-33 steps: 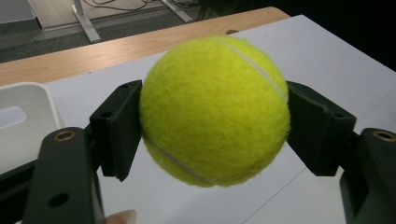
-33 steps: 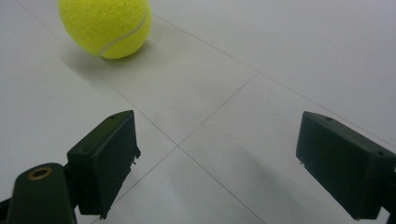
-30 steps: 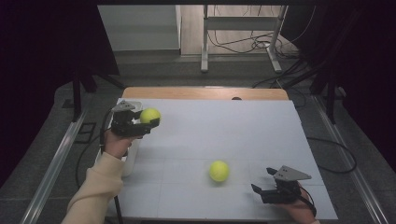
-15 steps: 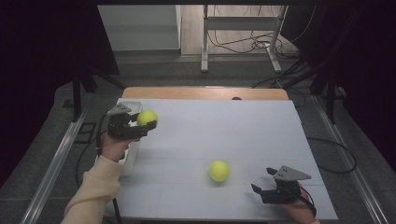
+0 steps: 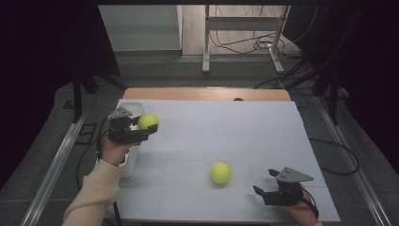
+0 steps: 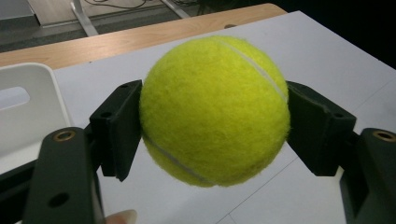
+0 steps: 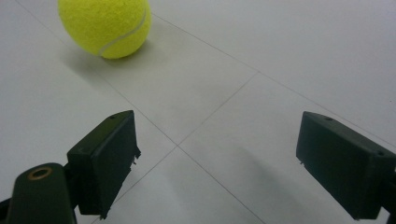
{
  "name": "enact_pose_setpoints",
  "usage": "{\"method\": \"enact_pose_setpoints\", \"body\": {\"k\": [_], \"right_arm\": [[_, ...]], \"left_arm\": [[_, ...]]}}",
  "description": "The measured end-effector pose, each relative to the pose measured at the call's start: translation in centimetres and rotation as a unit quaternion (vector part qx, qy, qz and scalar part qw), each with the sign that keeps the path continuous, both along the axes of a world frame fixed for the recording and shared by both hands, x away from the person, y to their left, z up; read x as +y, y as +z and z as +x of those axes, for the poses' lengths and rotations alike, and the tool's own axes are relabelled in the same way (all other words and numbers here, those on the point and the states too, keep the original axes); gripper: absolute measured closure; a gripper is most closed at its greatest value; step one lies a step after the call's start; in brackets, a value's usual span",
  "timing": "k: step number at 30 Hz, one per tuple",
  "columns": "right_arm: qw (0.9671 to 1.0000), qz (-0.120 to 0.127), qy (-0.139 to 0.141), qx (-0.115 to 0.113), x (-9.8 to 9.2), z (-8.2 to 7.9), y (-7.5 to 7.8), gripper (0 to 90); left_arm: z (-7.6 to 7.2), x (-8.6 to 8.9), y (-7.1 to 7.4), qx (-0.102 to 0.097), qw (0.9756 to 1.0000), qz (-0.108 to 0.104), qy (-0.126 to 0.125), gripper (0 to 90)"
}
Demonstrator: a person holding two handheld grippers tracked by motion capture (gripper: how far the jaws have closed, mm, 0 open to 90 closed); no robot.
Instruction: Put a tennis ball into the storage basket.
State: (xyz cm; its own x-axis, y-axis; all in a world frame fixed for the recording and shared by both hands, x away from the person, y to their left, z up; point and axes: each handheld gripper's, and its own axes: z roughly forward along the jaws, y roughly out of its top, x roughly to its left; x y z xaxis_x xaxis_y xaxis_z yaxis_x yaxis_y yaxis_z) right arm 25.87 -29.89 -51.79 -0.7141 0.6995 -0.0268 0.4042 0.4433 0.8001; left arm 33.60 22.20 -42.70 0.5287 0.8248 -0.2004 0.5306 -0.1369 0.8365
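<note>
My left gripper (image 5: pixel 143 128) is shut on a yellow tennis ball (image 5: pixel 148 122), held above the table's left side next to a white bin (image 5: pixel 133 141). In the left gripper view both black pads press the ball (image 6: pixel 215 109) from either side. A second tennis ball (image 5: pixel 220 172) lies on the white table (image 5: pixel 226 127) towards the front. My right gripper (image 5: pixel 263 182) rests near the front right edge, its jaws wide apart with nothing between them. In the right gripper view that ball (image 7: pixel 105 25) lies ahead and to the left of the jaws.
The white bin (image 6: pixel 25 107) stands at the table's left edge, beside and behind my left gripper. A bare wooden strip (image 5: pixel 202 93) runs along the table's far edge. Cables and a metal stand (image 5: pixel 244 42) lie on the floor beyond.
My left hand has shifted a little with the ball in its grip. The loose ball and my right gripper have stayed put.
</note>
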Motion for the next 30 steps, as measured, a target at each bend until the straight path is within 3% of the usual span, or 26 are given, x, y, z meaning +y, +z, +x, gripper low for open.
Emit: {"method": "enact_pose_setpoints", "body": {"k": [30], "right_arm": [[1.0000,0.000,-0.001,0.000,0.0,0.0,0.0,13.0]], "left_arm": [[-1.2,0.6,0.1,-0.003,1.0000,-0.001,0.000,26.7]]}}
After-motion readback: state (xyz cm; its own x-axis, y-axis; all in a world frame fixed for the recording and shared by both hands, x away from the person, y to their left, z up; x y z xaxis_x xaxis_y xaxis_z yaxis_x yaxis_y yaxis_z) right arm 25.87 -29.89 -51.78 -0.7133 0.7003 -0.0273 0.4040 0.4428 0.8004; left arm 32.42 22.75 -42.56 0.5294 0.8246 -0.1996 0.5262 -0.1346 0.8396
